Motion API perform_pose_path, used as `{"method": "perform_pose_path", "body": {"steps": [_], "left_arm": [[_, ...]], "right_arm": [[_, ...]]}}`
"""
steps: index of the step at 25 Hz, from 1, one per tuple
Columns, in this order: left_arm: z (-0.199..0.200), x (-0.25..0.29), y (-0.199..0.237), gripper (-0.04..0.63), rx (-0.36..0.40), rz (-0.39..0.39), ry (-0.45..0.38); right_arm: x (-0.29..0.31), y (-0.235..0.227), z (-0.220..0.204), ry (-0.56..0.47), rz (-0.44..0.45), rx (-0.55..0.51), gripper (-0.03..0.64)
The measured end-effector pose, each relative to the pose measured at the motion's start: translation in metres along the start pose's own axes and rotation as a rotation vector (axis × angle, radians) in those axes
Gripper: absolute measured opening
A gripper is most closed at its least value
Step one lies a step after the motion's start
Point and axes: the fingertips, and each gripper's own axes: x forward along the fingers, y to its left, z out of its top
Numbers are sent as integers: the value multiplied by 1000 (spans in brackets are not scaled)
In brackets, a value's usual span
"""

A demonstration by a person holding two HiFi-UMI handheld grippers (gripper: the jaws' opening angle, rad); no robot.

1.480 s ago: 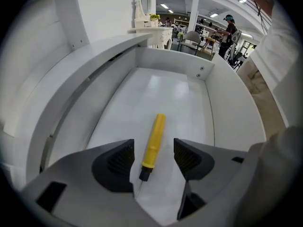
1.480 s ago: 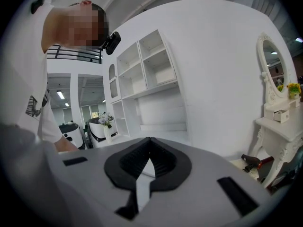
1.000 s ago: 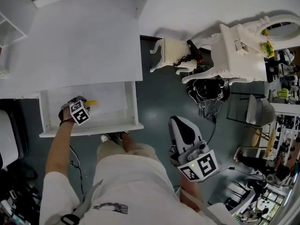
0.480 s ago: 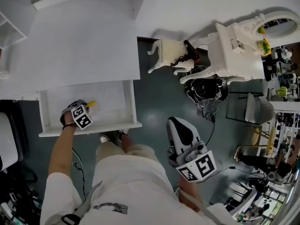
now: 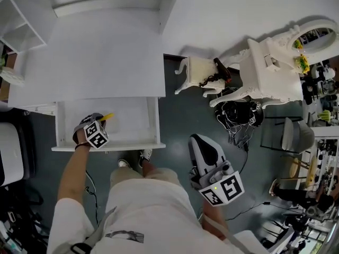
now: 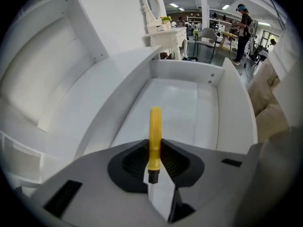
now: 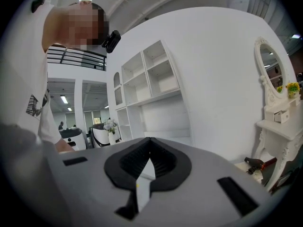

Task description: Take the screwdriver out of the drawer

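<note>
A yellow-handled screwdriver (image 5: pixel 106 116) sticks out past my left gripper (image 5: pixel 98 121) over the open white drawer (image 5: pixel 108 146). In the left gripper view the pads clamp the lower part of the yellow handle (image 6: pixel 154 131), and its thin metal shaft points back toward the camera. There my left gripper (image 6: pixel 154 148) hangs above the drawer floor (image 6: pixel 189 103), which looks bare. My right gripper (image 5: pixel 203 139) is held out over the dark floor, right of the person's legs, well away from the drawer. In its own view my right gripper (image 7: pixel 150 145) has its pads together with nothing between them.
The drawer belongs to a white desk (image 5: pixel 100 57) against the wall, with a white shelf unit (image 5: pixel 21 20) at its left. To the right stand a small white stool (image 5: pixel 196 67), an ornate white vanity with an oval mirror (image 5: pixel 275 62), and black wire clutter (image 5: pixel 238 110) on the floor.
My left gripper has closed on the screwdriver and come up a little from the drawer floor with it. The right gripper has stayed about where it was.
</note>
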Motion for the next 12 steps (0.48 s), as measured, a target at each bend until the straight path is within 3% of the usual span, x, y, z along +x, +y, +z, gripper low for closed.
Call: {"method": "perform_pose_path", "body": {"steps": [4,12], "left_arm": [[7,-31,13,81,-67,75,-58],[14,-107,38,81,-346,229,-232]], "right_arm": [[0,11,7,-29,42,-6,11],[15,33,16,-69,161,-14,11]]}}
